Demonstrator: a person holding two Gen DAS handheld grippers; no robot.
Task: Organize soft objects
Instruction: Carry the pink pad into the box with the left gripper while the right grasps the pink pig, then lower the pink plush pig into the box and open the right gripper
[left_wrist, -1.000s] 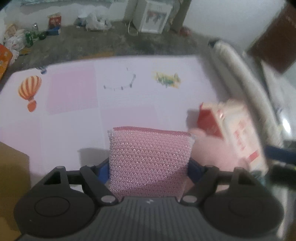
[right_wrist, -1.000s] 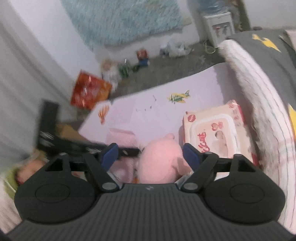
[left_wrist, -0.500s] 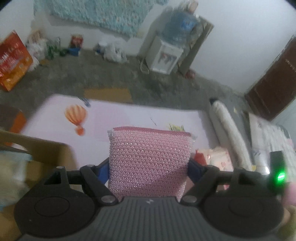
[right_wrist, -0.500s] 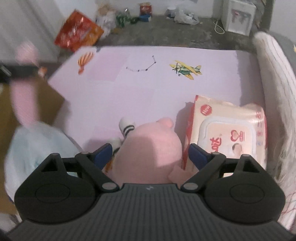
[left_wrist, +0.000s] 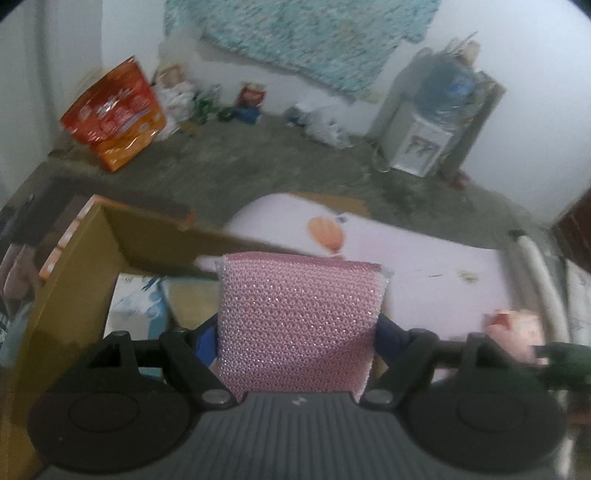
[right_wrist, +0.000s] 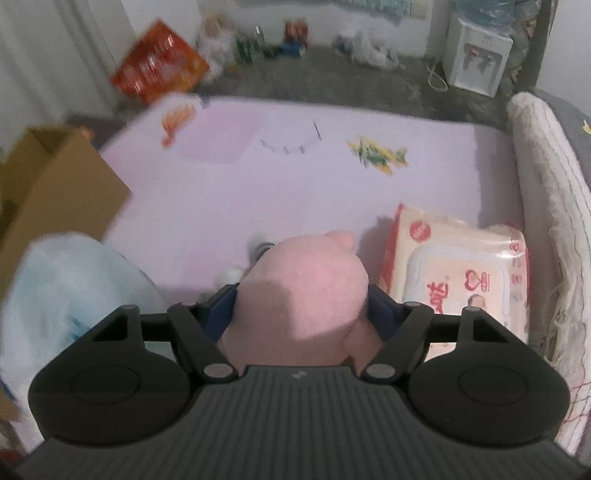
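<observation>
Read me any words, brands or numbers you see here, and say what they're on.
Nothing reads cleanly.
Wipes pack: red characters on the lid and a red round badge, both too blurred to quote.
Orange bag: print blurred, unreadable.
Cardboard box: orange edge markings, unreadable.

I see a sponge (left_wrist: 301, 321) of glittery mesh, a fuzzy plush (right_wrist: 303, 295), a matt cardboard box (left_wrist: 74, 288), and glossy plastic wipes (right_wrist: 458, 273).

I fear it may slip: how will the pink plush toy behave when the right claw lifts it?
The pink plush toy bulges between the right claw's fingers, so it is probably soft and squashy. It looks light, and its fuzzy surface should resist slipping.
</observation>
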